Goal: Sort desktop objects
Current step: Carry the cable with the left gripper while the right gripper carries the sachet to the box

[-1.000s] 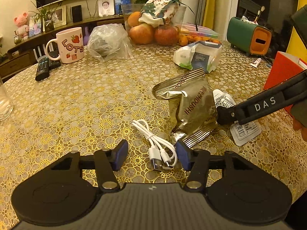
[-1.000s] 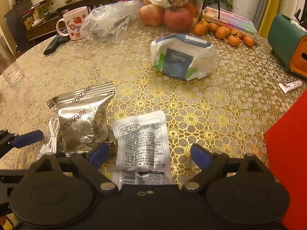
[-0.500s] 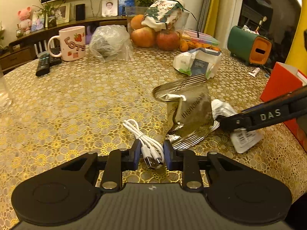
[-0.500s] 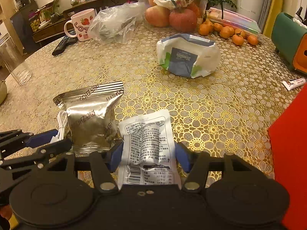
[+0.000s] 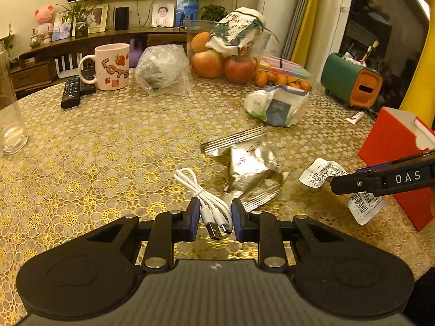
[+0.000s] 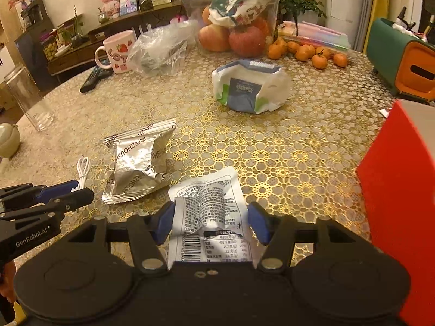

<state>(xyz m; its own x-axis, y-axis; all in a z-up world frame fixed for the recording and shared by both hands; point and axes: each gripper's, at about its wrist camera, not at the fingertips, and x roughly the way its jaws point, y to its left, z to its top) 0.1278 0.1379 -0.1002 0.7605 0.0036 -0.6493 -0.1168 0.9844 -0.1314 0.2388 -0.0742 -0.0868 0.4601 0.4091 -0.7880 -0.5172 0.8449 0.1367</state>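
My left gripper (image 5: 212, 218) is shut on a coiled white USB cable (image 5: 206, 198), lifted just off the gold lace tablecloth (image 5: 95, 146). My right gripper (image 6: 210, 221) is shut on a white printed snack packet (image 6: 209, 206), which buckles between the pads and is raised above the table; it also shows in the left wrist view (image 5: 326, 176). A crumpled silver foil packet (image 5: 248, 163) lies between the two grippers, also visible in the right wrist view (image 6: 138, 160).
A red box (image 6: 399, 190) stands close on the right. A white and blue pouch (image 6: 251, 87), a clear plastic bag (image 5: 163, 69), a pink mug (image 5: 111, 66), remotes (image 5: 72, 91), a glass (image 5: 11, 125), fruit (image 5: 217, 62) and a green holder (image 5: 350, 81) lie farther back.
Both grippers closed from open, the left on the cable, the right on the white packet. Both have since lifted, raising their objects off the tablecloth.
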